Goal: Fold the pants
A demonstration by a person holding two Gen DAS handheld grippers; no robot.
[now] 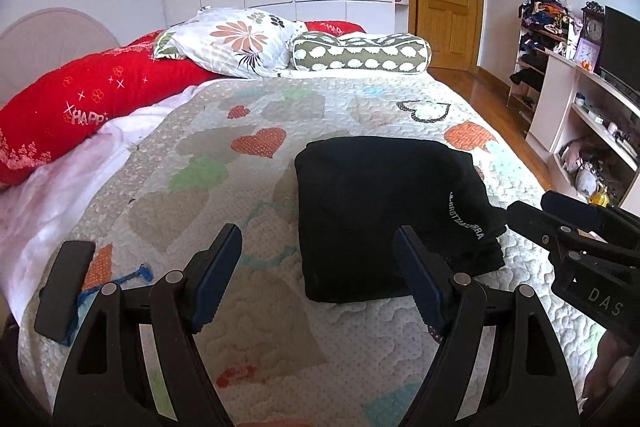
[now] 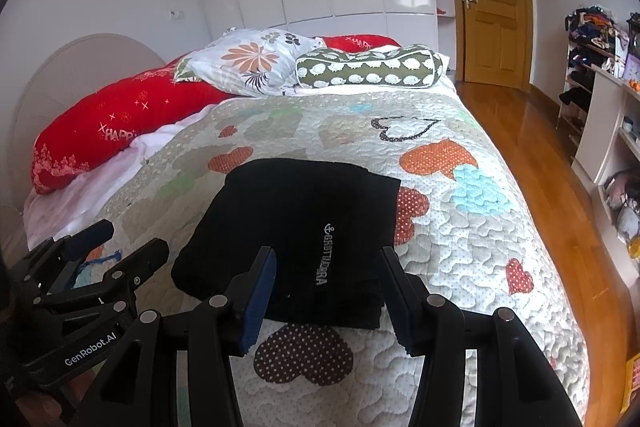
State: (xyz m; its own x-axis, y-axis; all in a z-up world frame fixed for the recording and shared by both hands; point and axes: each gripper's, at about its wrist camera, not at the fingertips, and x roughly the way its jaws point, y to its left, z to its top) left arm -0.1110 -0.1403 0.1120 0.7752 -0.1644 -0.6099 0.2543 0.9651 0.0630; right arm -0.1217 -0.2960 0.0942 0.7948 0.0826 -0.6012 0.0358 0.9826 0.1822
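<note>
The black pants (image 1: 384, 211) lie folded into a compact square on the heart-patterned quilt (image 1: 248, 115), white lettering on top. They also show in the right wrist view (image 2: 296, 235). My left gripper (image 1: 318, 275) is open and empty, held just above the quilt at the bundle's near left corner. My right gripper (image 2: 328, 299) is open and empty, its jaws standing over the bundle's near edge. The right gripper also shows in the left wrist view (image 1: 560, 219), and the left gripper in the right wrist view (image 2: 120, 243).
A red quilt (image 1: 72, 107), a floral pillow (image 1: 232, 43) and a green bolster (image 1: 360, 55) lie at the head of the bed. A black phone (image 1: 64, 291) lies at the near left edge. Shelves (image 1: 592, 115) and wooden floor (image 2: 540, 155) are to the right.
</note>
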